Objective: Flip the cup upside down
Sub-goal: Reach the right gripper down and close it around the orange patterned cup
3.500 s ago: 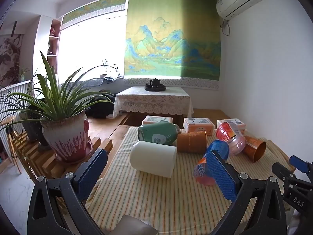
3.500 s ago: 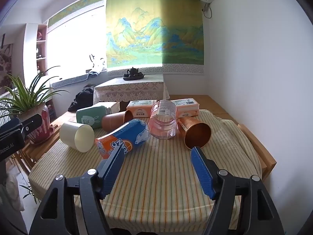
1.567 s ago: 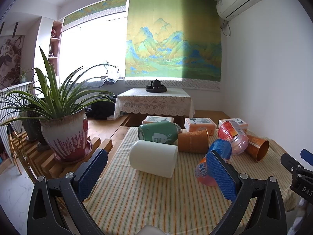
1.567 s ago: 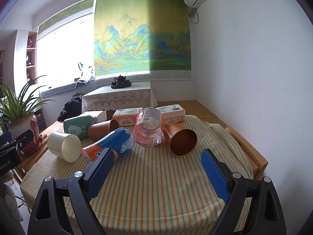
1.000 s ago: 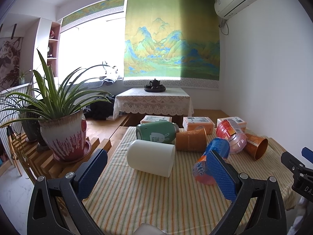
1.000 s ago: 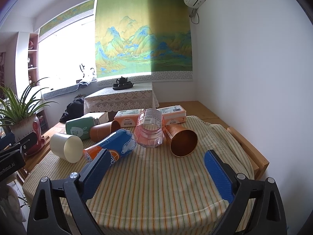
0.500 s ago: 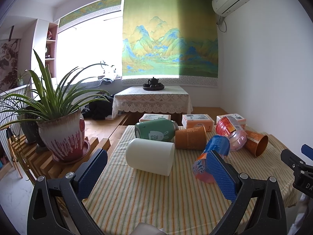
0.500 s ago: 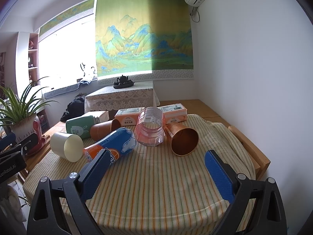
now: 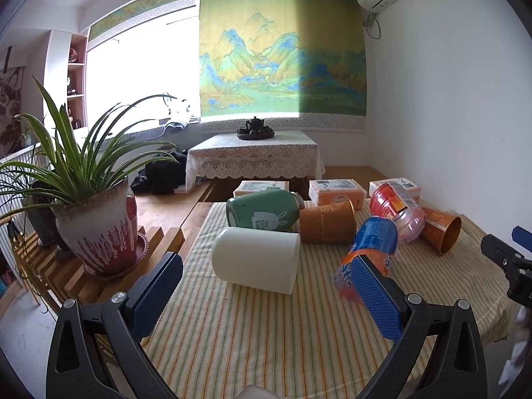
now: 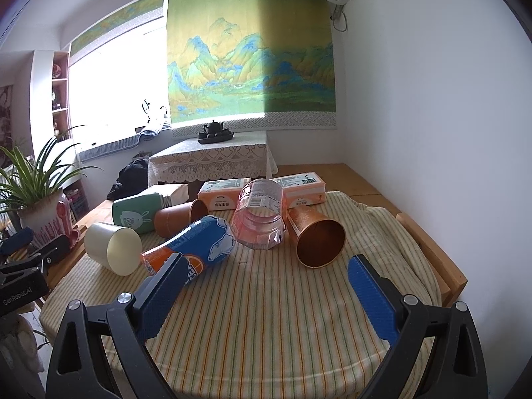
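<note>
Several cups lie on their sides on the striped tablecloth [image 10: 266, 316]: a white cup [image 9: 256, 259] [image 10: 113, 247], a green bunny cup [image 9: 262, 211] [image 10: 136, 216], a brown cup [image 9: 327, 221] [image 10: 176, 216], a blue-and-orange cup [image 9: 372, 249] [image 10: 199, 246], a clear pink cup [image 9: 399, 211] [image 10: 261, 216] and a copper cup [image 9: 440, 229] [image 10: 316, 236]. My left gripper [image 9: 266, 299] is open and empty, in front of the white cup. My right gripper [image 10: 266, 292] is open and empty, in front of the pink and copper cups.
Orange boxes [image 9: 334, 191] [image 10: 226, 196] lie behind the cups. A potted plant [image 9: 96, 219] stands on a wooden rack left of the table. A lace-covered table with a teapot [image 9: 254, 126] stands at the back. The white wall is on the right.
Both grippers have shifted only slightly. The right gripper's jaws have opened wider than 3.5 s ago. The cups have not moved.
</note>
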{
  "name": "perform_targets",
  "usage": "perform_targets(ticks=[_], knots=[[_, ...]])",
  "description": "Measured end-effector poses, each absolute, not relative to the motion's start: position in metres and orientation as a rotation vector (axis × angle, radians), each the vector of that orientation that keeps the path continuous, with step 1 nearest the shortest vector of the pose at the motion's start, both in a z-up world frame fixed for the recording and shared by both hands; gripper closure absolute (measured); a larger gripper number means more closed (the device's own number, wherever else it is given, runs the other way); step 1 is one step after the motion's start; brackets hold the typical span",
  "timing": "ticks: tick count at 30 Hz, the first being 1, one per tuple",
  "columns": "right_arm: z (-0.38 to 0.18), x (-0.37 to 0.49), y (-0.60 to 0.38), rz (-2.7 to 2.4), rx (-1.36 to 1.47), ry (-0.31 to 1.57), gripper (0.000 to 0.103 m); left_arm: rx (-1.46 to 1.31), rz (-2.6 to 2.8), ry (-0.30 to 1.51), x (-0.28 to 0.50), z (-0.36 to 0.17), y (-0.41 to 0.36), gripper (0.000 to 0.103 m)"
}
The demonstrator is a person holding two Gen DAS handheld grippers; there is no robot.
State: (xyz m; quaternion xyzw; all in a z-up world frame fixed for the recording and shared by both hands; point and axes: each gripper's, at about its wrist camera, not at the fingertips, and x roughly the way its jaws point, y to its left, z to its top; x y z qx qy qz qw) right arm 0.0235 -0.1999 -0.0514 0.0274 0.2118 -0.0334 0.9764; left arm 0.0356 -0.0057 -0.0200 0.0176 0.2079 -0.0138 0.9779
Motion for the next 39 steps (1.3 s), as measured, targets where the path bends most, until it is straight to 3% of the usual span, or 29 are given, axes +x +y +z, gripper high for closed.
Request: perform_targets(ticks=[10, 20, 29, 39], knots=[[-0.025, 0.069, -0.179, 0.102, -0.101, 0.472, 0.008, 0.041, -0.026, 0.437, 0.048, -0.017, 0.008, 0.001], [-0.013, 0.168, -0.12, 0.38, -0.375, 0.671, 0.008, 0.011, 0.01, 0.449, 0.048, -0.018, 0.035, 0.001], [-0.049, 0.244, -0.06, 0.506, -0.653, 0.88, 0.008, -0.025, 0.065, 0.467, 0.054, -0.023, 0.062, 0.001], [-0.087, 0.28, -0.028, 0.522, -0.871, 0.954, 0.009, -0.071, 0.126, 0.503, 0.071, -0.038, 0.095, 0.001]])
